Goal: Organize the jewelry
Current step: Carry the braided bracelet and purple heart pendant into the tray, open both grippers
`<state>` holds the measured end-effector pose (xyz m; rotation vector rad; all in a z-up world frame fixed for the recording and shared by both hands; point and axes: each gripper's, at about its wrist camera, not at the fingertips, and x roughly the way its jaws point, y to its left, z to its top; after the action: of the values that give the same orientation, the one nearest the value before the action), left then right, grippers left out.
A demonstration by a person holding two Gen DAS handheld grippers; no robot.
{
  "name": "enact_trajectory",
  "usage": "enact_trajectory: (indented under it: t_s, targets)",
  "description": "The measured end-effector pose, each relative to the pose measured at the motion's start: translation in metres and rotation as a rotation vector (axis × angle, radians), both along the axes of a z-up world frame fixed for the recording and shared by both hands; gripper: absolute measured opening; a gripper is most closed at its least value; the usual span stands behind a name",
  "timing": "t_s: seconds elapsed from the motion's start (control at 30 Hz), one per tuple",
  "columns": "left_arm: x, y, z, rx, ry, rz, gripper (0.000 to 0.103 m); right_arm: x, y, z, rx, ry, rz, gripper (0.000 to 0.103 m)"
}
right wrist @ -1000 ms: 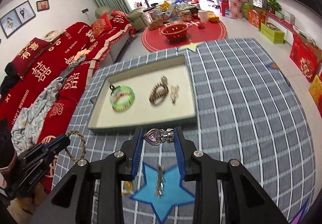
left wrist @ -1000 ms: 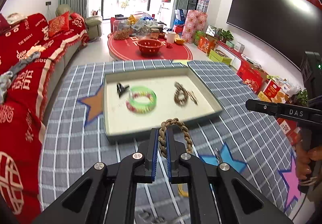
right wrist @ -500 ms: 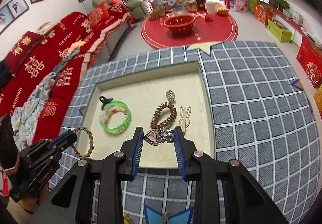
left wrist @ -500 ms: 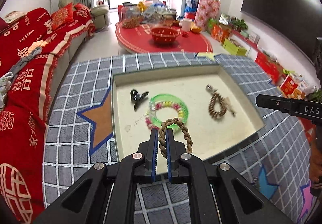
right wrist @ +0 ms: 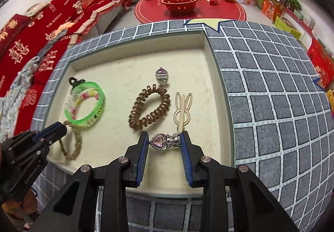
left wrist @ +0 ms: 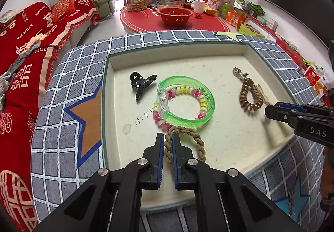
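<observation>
Your left hand-held gripper (left wrist: 166,144) is clamped on the braided bracelet (left wrist: 189,138); your right hand-held gripper (right wrist: 165,142) grips the heart pendant (right wrist: 160,142). Both hang over the tray (right wrist: 217,69), just ahead, likely for dropping among the sorted pieces.

Tray (left wrist: 108,94) floor: near strip by the front wall bare, also the far strip under the back wall. Mid-floor blocked left to right by black claw clip (left wrist: 141,84), green bangle (left wrist: 187,104), coiled brown hair tie (right wrist: 149,110), rabbit-shaped pin (right wrist: 182,107). Raised tray walls bound every side.
</observation>
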<state>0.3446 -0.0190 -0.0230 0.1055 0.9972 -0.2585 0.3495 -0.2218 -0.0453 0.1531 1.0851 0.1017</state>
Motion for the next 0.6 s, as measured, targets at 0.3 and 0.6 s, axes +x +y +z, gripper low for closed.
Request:
enact_trajectory:
  t_s: [0.3,0.6]
  targets:
    - [0.007,-0.007,-0.01,0.058,-0.019,0.023,0.021,0.006,0.003,-0.003,-0.038,-0.027,-0.015,0.034]
    - [0.005,-0.011,-0.009,0.09,-0.029,0.029,0.021,0.002,0.007,-0.006,-0.048,-0.026,-0.018,0.037]
